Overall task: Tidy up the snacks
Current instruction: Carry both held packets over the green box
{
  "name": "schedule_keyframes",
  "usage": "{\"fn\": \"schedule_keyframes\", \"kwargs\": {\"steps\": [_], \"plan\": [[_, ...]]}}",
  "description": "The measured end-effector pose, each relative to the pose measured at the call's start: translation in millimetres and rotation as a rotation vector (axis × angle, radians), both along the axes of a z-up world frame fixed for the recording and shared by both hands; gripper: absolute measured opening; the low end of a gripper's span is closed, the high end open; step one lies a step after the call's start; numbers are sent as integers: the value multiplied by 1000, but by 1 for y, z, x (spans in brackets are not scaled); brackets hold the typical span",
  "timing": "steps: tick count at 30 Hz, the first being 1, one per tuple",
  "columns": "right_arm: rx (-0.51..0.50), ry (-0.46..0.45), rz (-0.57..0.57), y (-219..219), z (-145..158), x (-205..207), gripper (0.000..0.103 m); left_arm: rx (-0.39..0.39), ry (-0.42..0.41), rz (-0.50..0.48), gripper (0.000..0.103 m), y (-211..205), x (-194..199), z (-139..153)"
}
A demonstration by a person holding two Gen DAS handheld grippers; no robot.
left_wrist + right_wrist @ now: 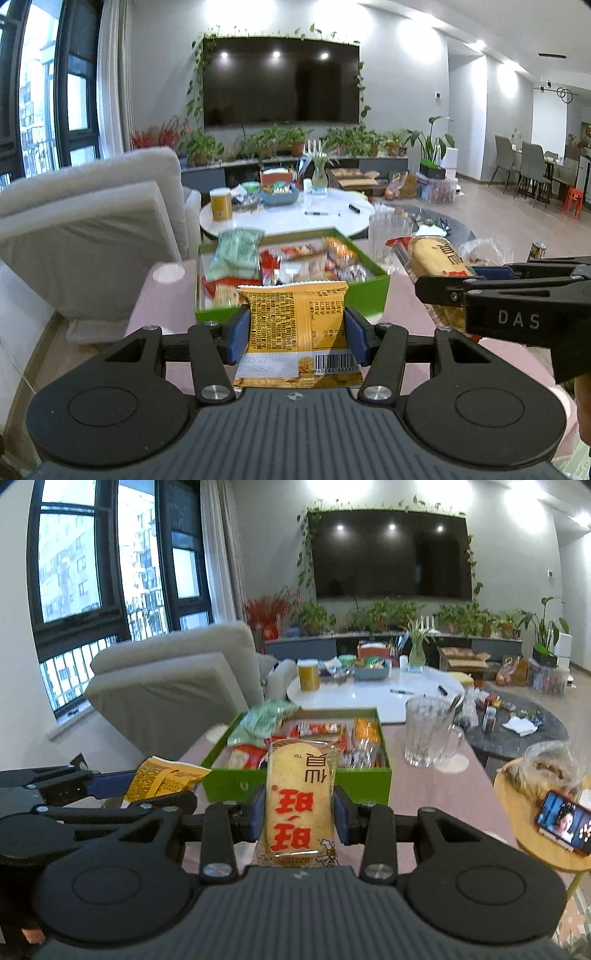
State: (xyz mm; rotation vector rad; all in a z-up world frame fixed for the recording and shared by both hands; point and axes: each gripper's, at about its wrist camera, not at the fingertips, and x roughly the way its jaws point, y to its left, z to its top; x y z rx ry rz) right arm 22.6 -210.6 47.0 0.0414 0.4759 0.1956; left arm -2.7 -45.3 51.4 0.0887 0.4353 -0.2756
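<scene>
- Your left gripper (297,332) is clamped on a yellow snack packet (295,317); both blue pads (238,334) press its side edges, and its barcode end points back toward the camera.
- Your right gripper (300,814) is clamped on a clear-wrapped rice cracker (301,794) with red characters; it stands lengthwise between the pads (255,818), its far end tilted up.
- In the left wrist view, the right gripper enters at 3 o'clock, the cracker sticking out of it toward 10 o'clock.
- In the right wrist view, the left gripper enters at 9 o'clock, its yellow packet showing at about 10 o'clock of the cracker.
- The green box (295,782) sits on the pink tabletop (443,794) at 12 o'clock of both grippers, just beyond the held snacks. It is open and already filled with red, orange and white wrapped snacks.
- A pale green bag (236,253) leans in the box's far-left corner, at about 11 o'clock in both views.
- A clear glass mug (430,734) stands on the tabletop just right of the box, at 1 o'clock in the right wrist view.
- A phone (563,821) with a lit screen lies on a small round wooden table (517,812) at 3 o'clock in that view.
</scene>
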Motion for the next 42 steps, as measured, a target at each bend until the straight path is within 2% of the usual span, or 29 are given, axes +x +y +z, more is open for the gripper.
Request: {"fn": "schedule_keyframes", "kwargs": {"steps": [7, 22, 33, 42], "plan": [[58, -22, -18, -14, 11, 32, 69, 23, -22, -11, 50, -12, 25, 12], [145, 10, -16, -19, 18, 112, 69, 0, 4, 38, 50, -12, 125, 26], [165, 84, -39, -30, 3, 157, 69, 2, 103, 23, 50, -33, 195, 1], [206, 179, -65, -38, -25, 196, 69, 31, 154, 16, 50, -51, 242, -26]]}}
